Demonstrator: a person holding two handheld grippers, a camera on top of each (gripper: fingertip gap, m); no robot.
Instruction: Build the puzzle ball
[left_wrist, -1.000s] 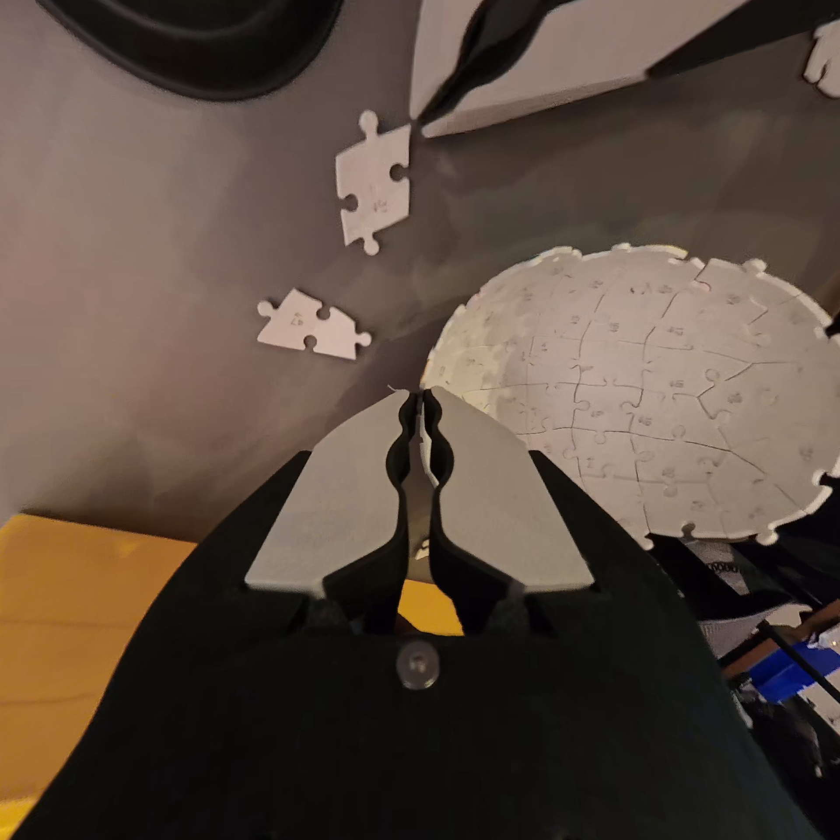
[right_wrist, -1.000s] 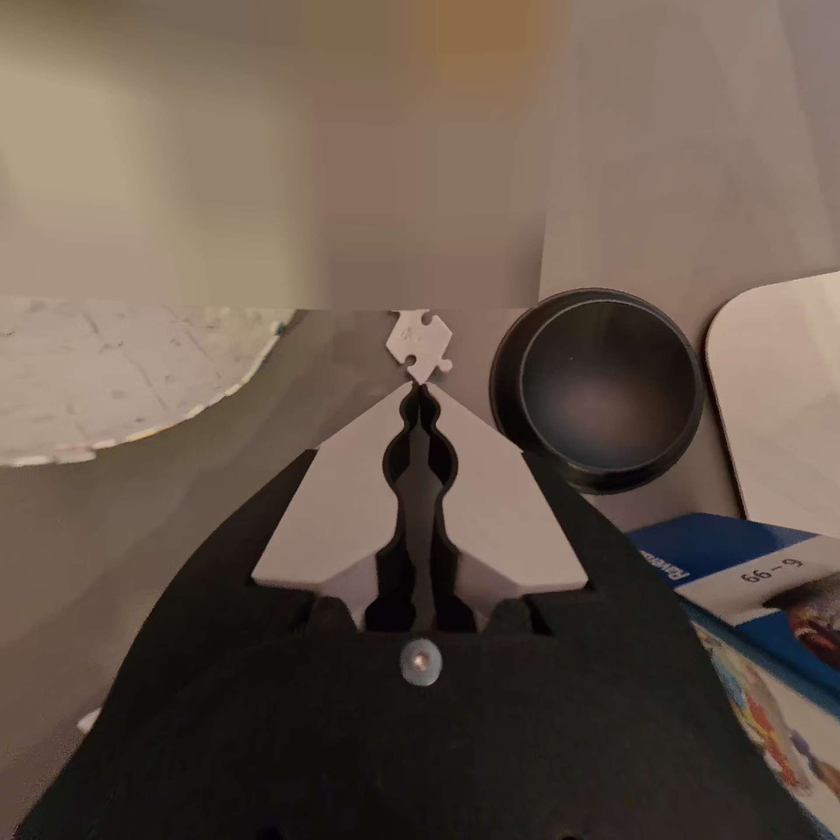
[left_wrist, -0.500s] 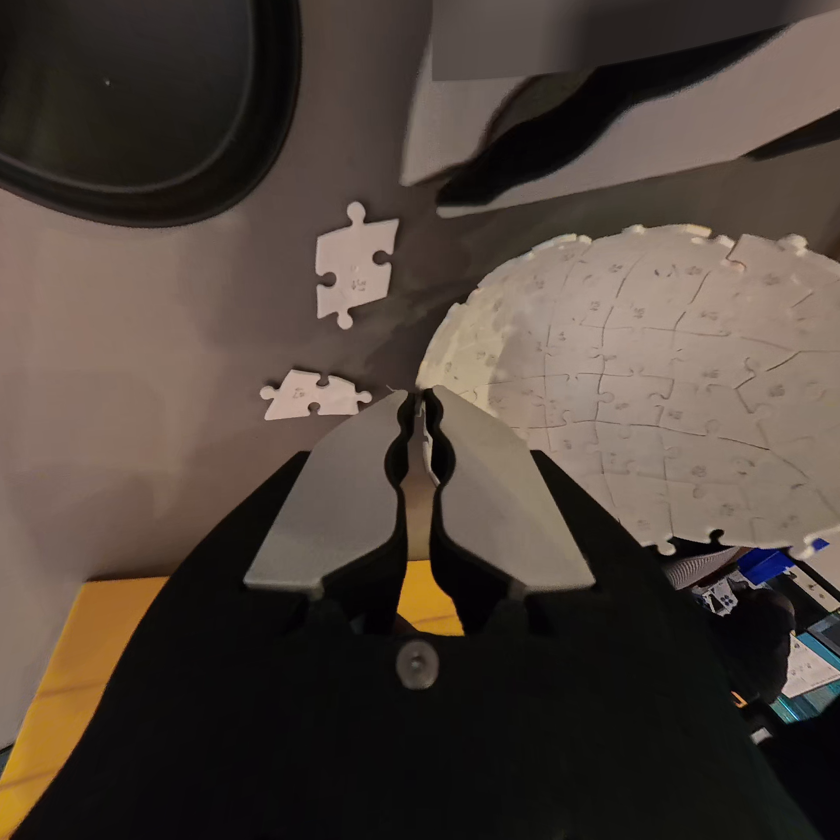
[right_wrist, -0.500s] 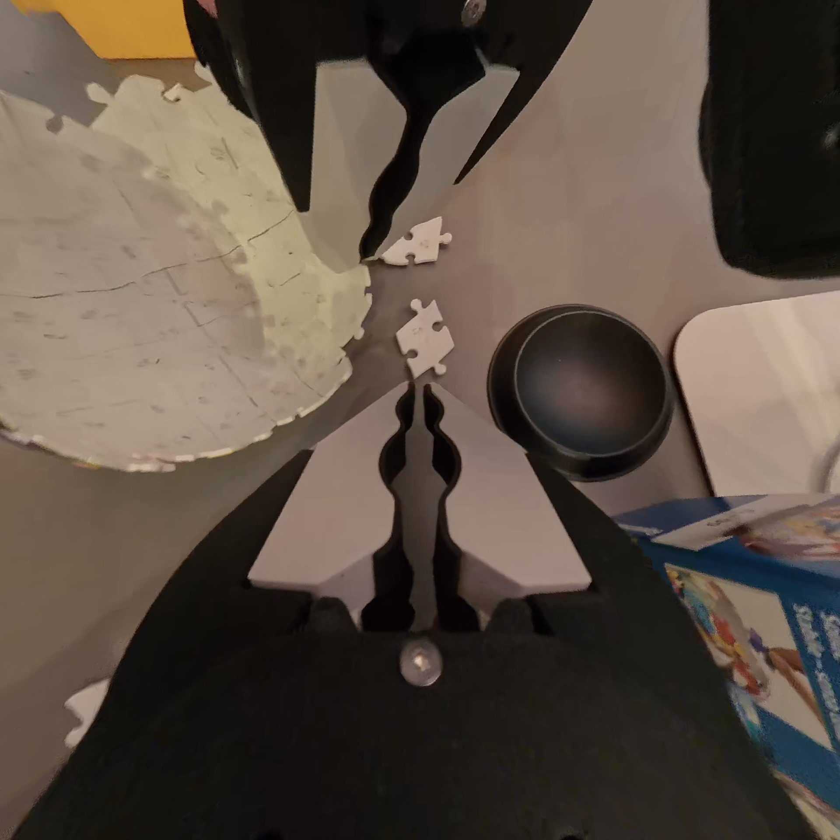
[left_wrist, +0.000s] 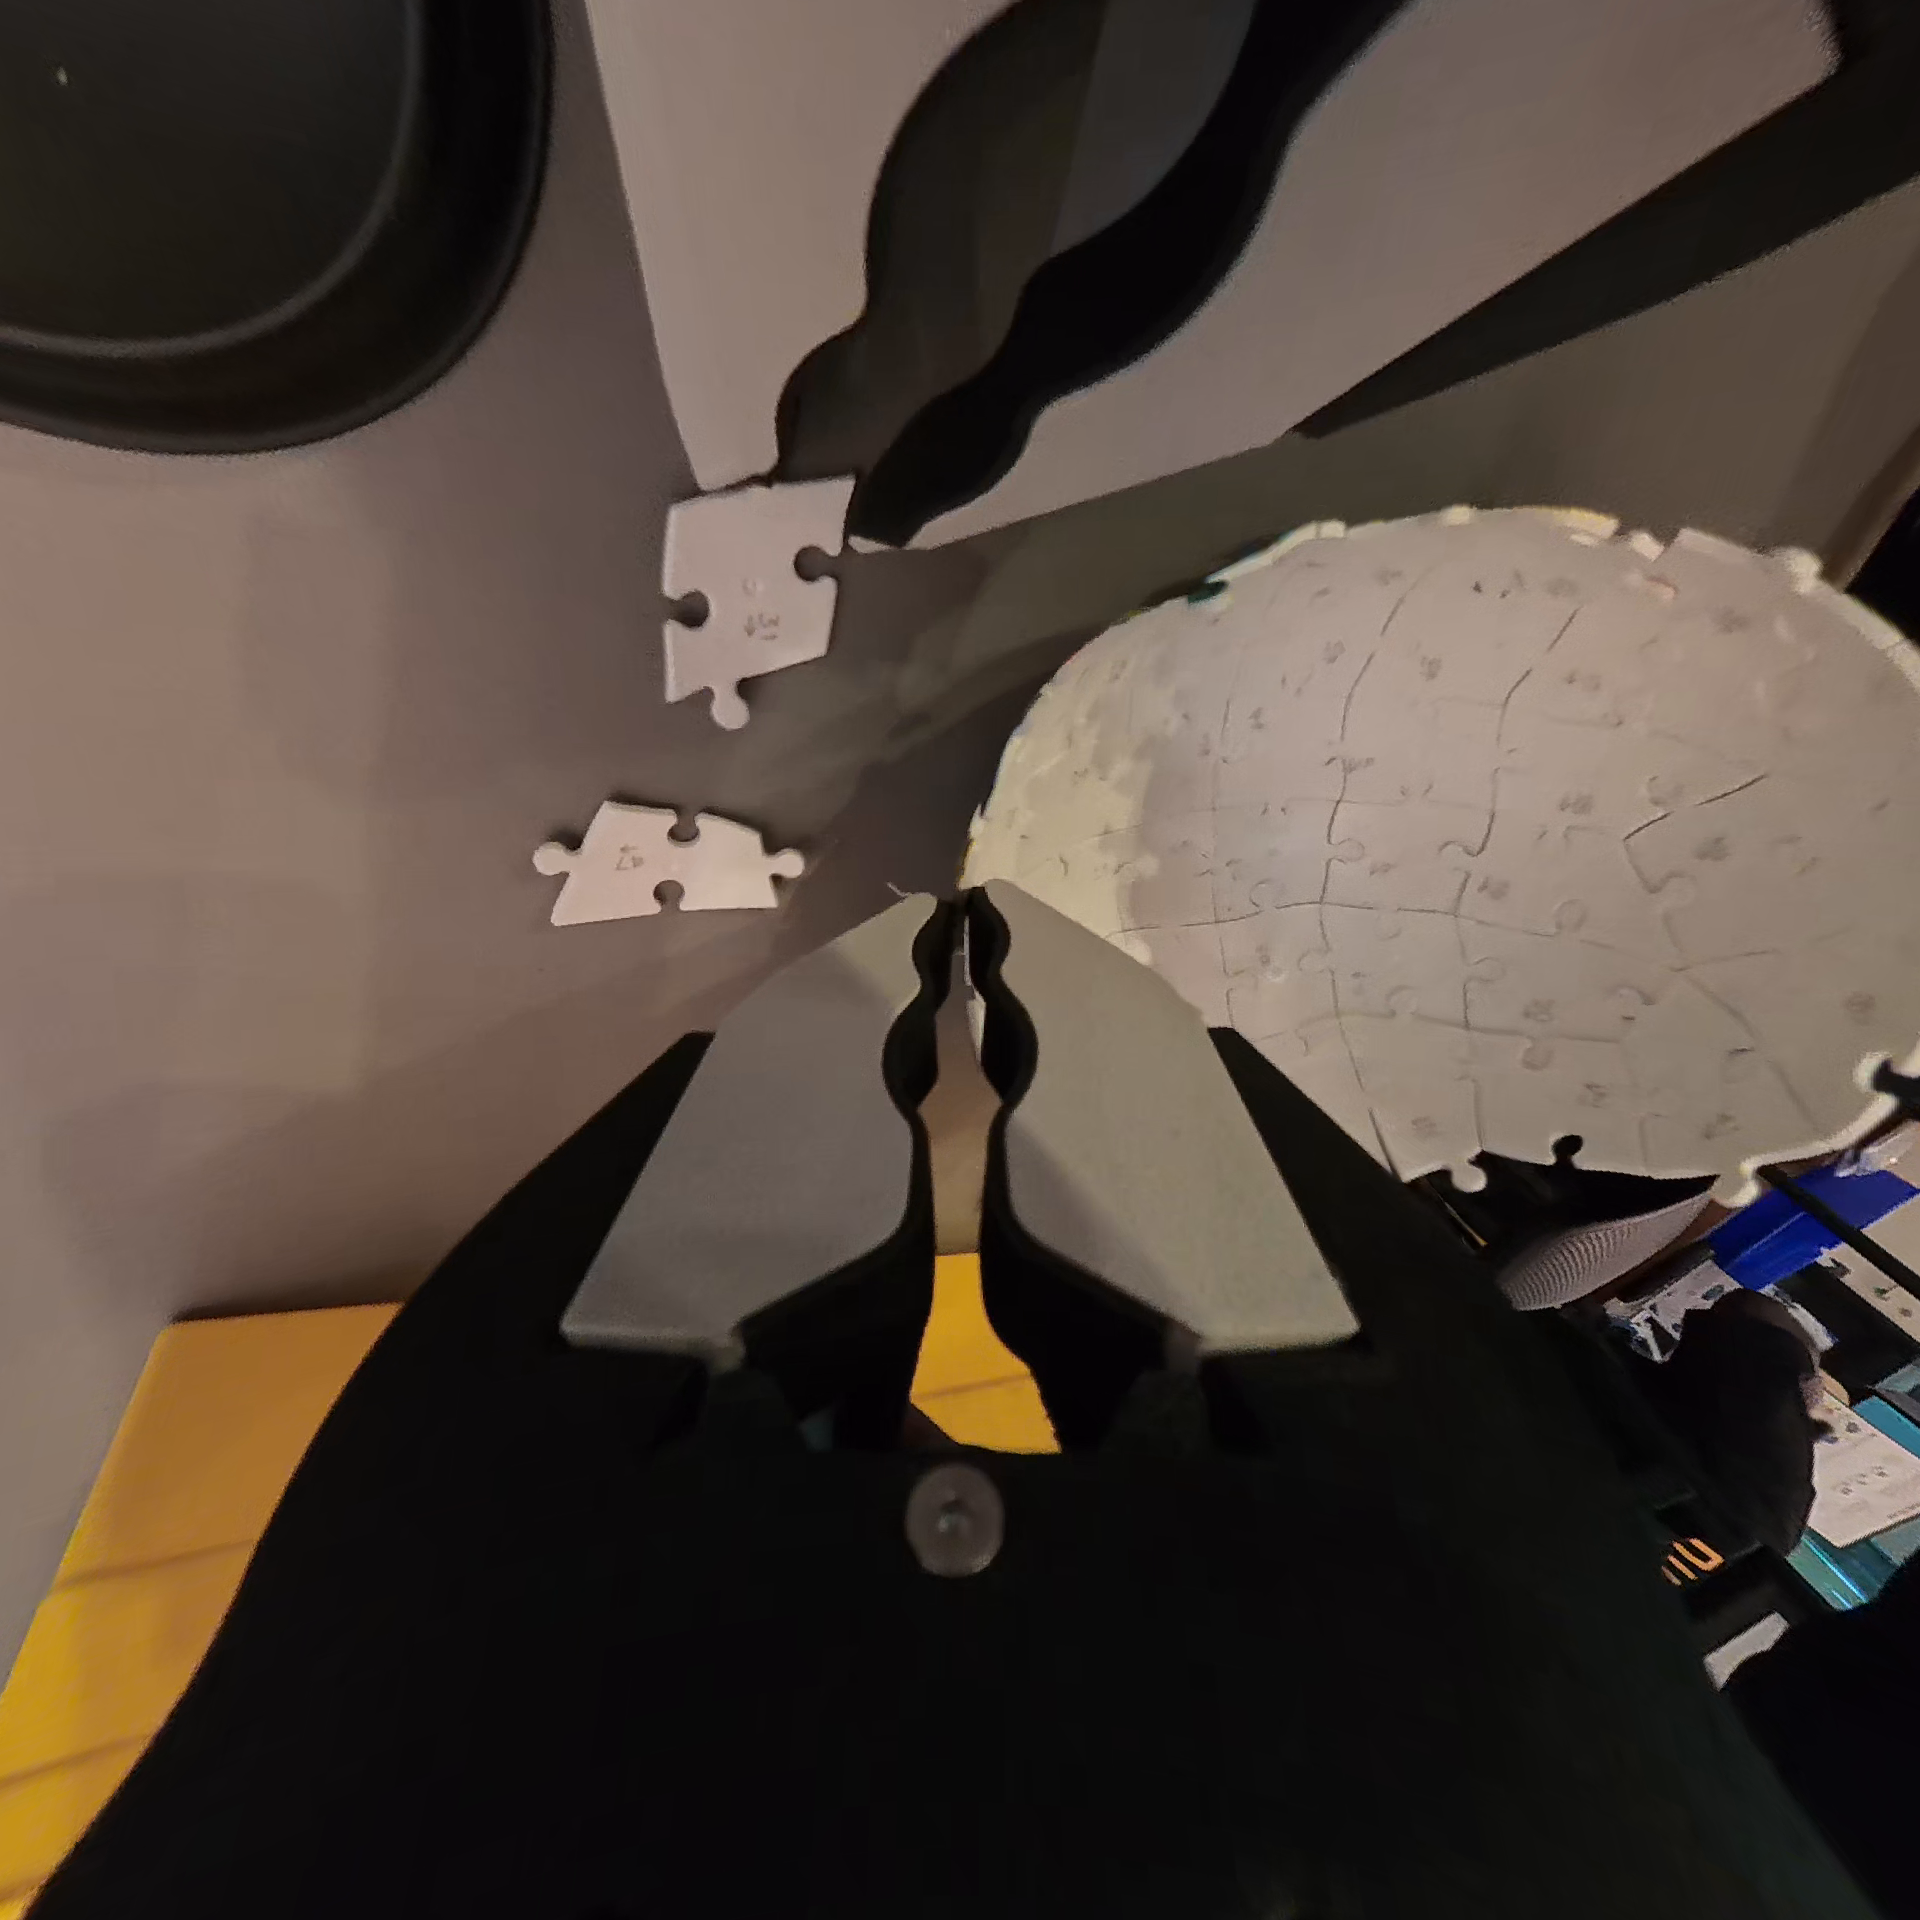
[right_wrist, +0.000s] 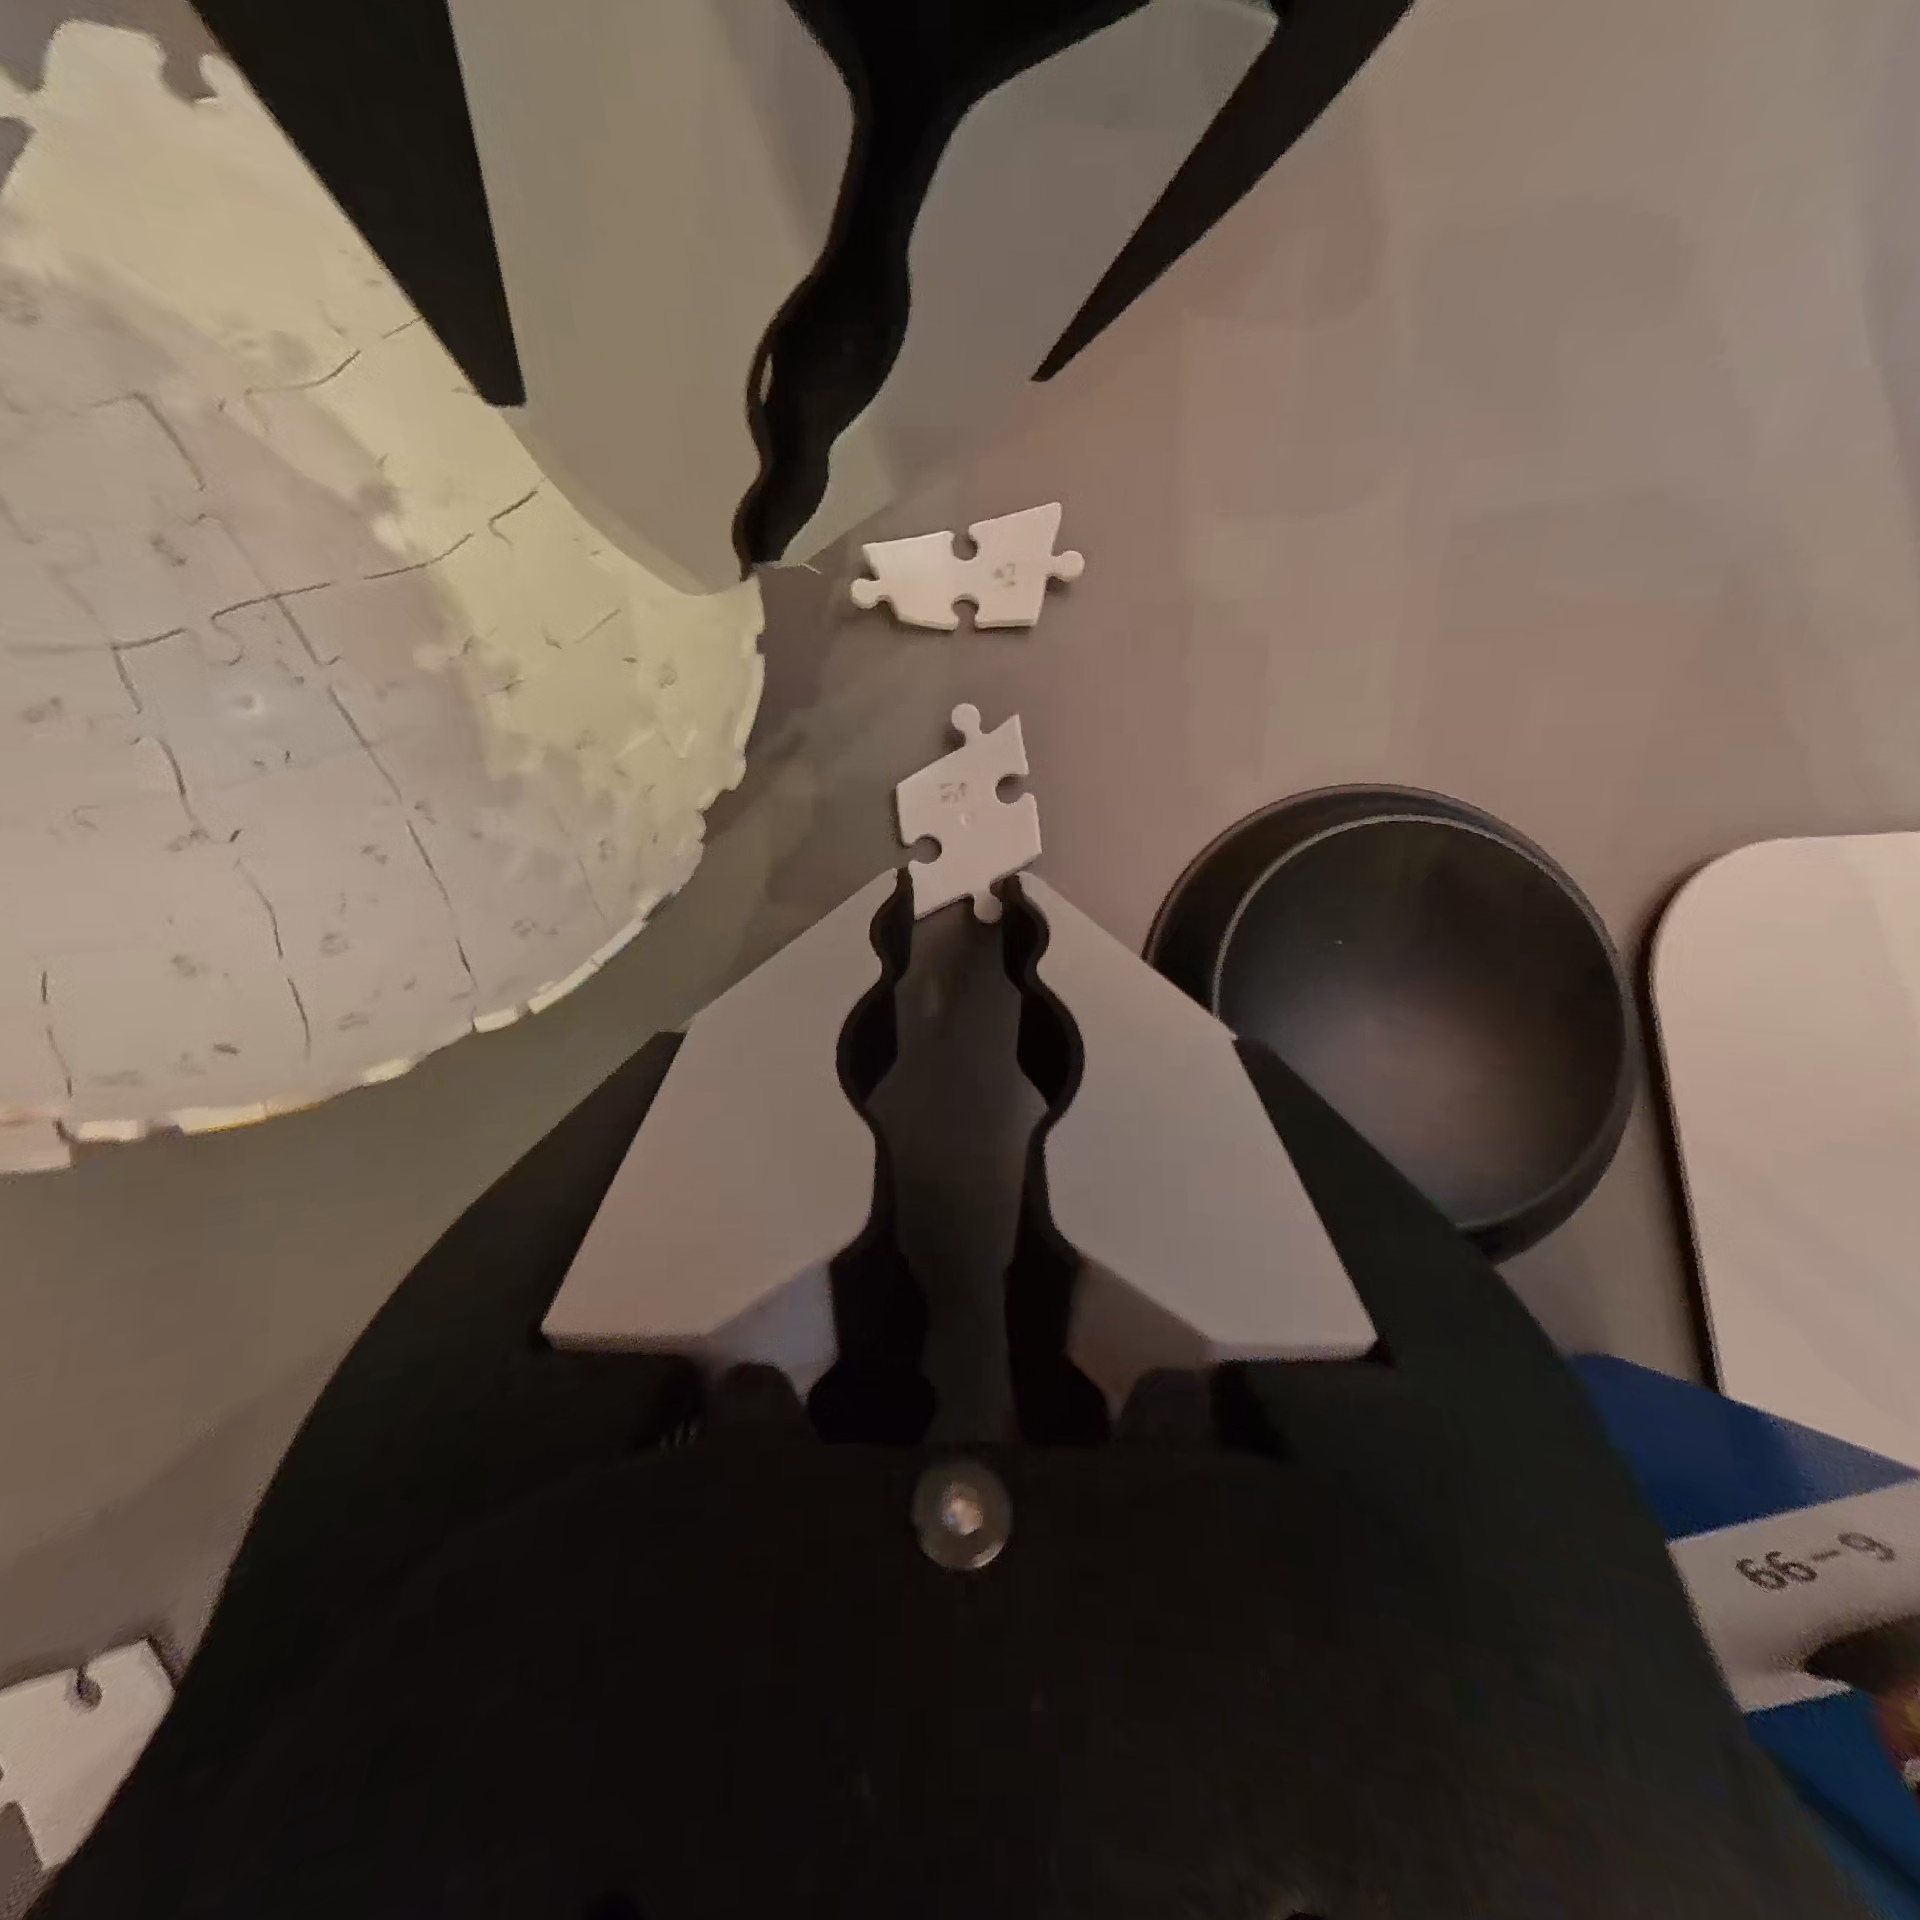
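Lighting dim and warm in both views. Fisheye stretch toward frame edges. Soft shadow on the bench (left_wrist: 312, 675) beside the puzzle ball (left_wrist: 1475, 862). Upper regions motion-blurred; no glare.

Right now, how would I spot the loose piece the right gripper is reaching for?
Start at the half-built puzzle ball, then look to the black bowl. Between them lies a single white puzzle piece at the right gripper tips; its neighbour is two joined pieces.

On the counter (right_wrist: 1455, 520), the ball (right_wrist: 312, 727) lies left, two pieces (right_wrist: 968, 821) beside it, a bowl (right_wrist: 1403, 1008) right.
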